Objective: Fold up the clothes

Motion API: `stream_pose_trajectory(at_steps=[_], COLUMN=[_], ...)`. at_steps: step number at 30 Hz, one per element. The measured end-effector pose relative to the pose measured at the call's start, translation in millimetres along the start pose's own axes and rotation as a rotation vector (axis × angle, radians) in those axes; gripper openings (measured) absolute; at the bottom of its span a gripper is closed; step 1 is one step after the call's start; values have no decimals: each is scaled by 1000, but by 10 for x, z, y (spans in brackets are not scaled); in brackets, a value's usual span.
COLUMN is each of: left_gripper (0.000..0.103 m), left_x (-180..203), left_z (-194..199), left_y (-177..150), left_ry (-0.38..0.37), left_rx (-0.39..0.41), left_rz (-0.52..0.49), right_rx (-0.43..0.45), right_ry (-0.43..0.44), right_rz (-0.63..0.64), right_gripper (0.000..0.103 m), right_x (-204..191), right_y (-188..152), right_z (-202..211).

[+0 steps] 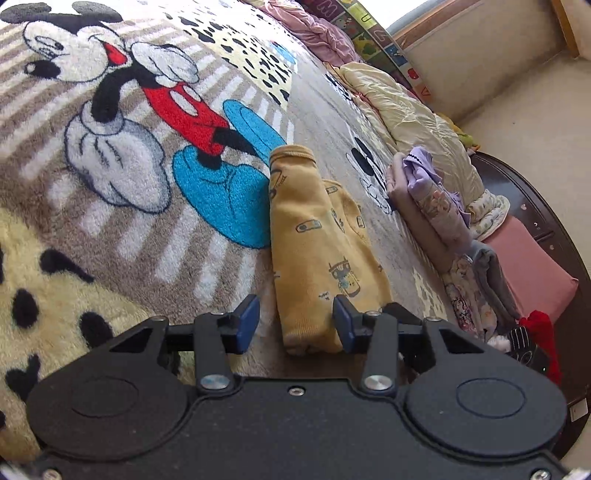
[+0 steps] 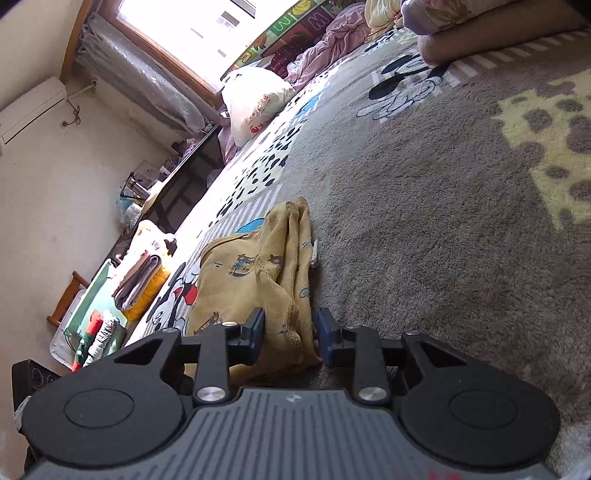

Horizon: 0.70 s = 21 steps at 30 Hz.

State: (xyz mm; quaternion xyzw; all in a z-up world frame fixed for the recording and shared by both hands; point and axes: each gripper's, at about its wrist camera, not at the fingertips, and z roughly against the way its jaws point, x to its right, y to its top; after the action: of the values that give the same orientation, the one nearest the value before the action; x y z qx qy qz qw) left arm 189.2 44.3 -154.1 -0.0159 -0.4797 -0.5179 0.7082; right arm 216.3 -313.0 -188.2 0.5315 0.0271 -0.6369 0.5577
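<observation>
two grippers sit at opposite ends of one yellow garment that lies on a plush cartoon-mouse blanket covering the bed. the garment is a mustard-yellow knit piece printed with small cars, folded into a long narrow strip with a ribbed cuff at the far end in the left wrist view. the left gripper has its blue pads spread apart, and the near end of the garment lies between them; the right pad is touching or just beside the cloth, while the other pad stands clear of it with blanket showing in the gap. in the right wrist view the right gripper also has its fingers spread, with a bunched, layered edge of the yellow garment sitting between the blue pads; both pads are close to the cloth, but i cannot tell whether either one presses on it. a small white tag pokes out along the garment's right edge. to the right of the garment in the left view, near the edge of the bed, is a row of folded clothes in lilac, beige and grey, with a cream quilt behind it and a pink crumpled quilt further back. the right view shows a white pillow by the window, and a stack of folded clothes beside the bed
</observation>
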Motion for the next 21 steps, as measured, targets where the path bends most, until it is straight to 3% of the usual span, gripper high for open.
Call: stream_pose_trajectory(at_steps=[5,6,8,13,15,16,17,18,21], left_gripper=[45,38,16,15,26,30,29,17,18], left_x=[-178,-195,-246,-392,-436,-383,-268,-153,191], left_z=[-344,-416,-556,-606,-565,-541,-511,-482,-393], left_y=[396,449,511,652,714,722,708,694,652], left_ry=[-78,-79,-48,-108,-152,-138,-91,-45,96], left_rx=[-20,-16,-4,-36,-26,-2,31,63,159], left_rz=[83,85,78,188,237,199,114,30,-224], right_rx=[15,18,23,30,36,38,41,44,59], right_ry=[-14,-16,-19,-15,-16,-17,-17,-18,-24], right_rz=[16,20,24,28,31,32,33,34,41], right_gripper=[34,33,32,29,29,29,28,28,29], right_x=[-9,-11,-8,25,28,30,31,33,21], right_y=[-46,-55,-67,-93,-105,-110,-116,-122,-144], right_z=[-33,-40,-54,-57,-51,-48,-45,-42,-27])
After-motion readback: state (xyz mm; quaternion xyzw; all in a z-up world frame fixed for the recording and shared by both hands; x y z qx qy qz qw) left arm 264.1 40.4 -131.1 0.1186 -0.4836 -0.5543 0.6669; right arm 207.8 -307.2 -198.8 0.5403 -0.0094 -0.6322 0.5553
